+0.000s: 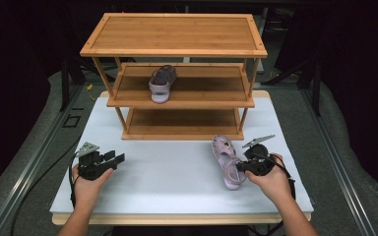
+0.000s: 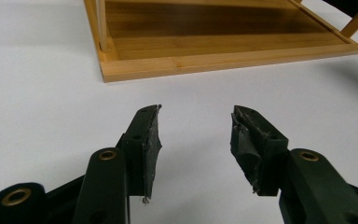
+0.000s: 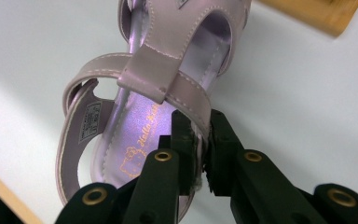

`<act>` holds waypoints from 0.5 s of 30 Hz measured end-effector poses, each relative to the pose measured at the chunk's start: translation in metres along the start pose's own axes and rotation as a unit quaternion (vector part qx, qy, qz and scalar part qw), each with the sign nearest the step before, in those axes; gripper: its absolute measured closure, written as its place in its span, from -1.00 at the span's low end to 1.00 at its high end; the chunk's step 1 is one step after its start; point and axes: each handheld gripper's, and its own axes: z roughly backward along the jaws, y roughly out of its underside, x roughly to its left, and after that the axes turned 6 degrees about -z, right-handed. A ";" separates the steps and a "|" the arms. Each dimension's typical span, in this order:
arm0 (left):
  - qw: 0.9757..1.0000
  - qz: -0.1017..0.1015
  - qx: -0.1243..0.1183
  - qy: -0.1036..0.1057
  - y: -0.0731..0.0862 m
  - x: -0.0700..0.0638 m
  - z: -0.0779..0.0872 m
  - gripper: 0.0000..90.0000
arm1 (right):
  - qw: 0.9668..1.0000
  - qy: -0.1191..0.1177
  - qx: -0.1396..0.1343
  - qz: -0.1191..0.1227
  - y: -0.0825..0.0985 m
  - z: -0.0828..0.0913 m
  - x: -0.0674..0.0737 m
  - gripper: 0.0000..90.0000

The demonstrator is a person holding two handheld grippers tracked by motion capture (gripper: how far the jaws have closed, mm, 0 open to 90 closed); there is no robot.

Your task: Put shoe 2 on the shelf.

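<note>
Right gripper (image 3: 200,140) pinching pink sandal (image 1: 225,161) by its strap near table's right edge, long axis pointing toward shelf rack (image 1: 177,73) (mate (image 1: 161,82) already shelved); left gripper (image 2: 196,140) idling, jaws apart.

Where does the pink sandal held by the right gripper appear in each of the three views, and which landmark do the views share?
High view: pink sandal lower right on the table, beside the right gripper.
Left gripper view: not in it.
Right gripper view: sandal centre, its ankle strap pinched between the jaws.
Shared landmark: wooden shelf rack.
</note>
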 end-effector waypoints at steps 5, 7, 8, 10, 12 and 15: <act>1.000 0.004 -0.002 -0.003 0.000 0.001 0.000 0.15 | 0.997 0.003 -0.080 -0.005 0.006 0.004 0.008 0.86; 1.000 0.006 -0.003 -0.003 0.000 0.002 0.001 0.15 | 0.995 0.009 -0.103 -0.006 0.008 0.006 0.012 0.86; 1.000 0.007 -0.003 -0.003 0.001 0.002 0.001 0.15 | 0.993 0.007 -0.118 -0.004 0.008 0.006 0.013 0.86; 1.000 0.008 -0.003 -0.004 0.001 0.002 0.001 0.15 | 0.991 0.012 -0.137 -0.007 0.009 0.008 0.016 0.86; 1.000 0.006 -0.003 -0.004 0.001 0.002 0.000 0.15 | 0.989 0.014 -0.150 -0.007 0.010 0.008 0.018 0.86; 1.000 0.006 -0.003 -0.004 0.001 0.002 0.000 0.15 | 0.988 0.021 -0.155 -0.010 0.011 0.006 0.019 0.86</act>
